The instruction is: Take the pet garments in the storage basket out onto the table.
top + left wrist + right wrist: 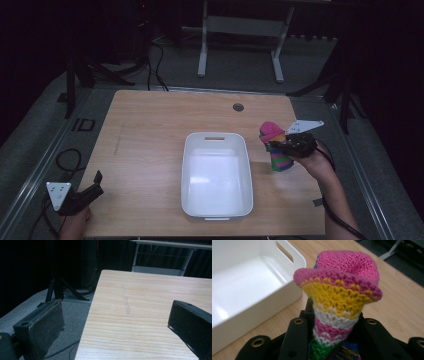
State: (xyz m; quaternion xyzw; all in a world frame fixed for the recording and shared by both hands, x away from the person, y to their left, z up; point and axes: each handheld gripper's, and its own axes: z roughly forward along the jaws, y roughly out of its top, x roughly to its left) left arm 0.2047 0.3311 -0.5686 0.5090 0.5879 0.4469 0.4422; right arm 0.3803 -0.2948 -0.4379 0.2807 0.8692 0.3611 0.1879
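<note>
A crocheted piece (276, 150), striped pink, yellow, white, green and blue, hangs to the right of the white bin (186, 165). My right gripper (277, 145) is shut on it around its middle. In the right gripper view the black jaws pinch its striped waist, and its pink and yellow top (342, 287) flares out above my right gripper (332, 327). My left gripper (96, 183) rests at the table's front left corner, open with nothing in it. In the left gripper view the wide-apart jaws of my left gripper (115, 322) frame bare wood.
The white bin (298, 261) sits mid-table and holds nothing. The wooden table (150, 125) has a round grommet hole (238, 107) near its far edge. Cables, dark stands and a white frame (240, 30) lie on the floor beyond.
</note>
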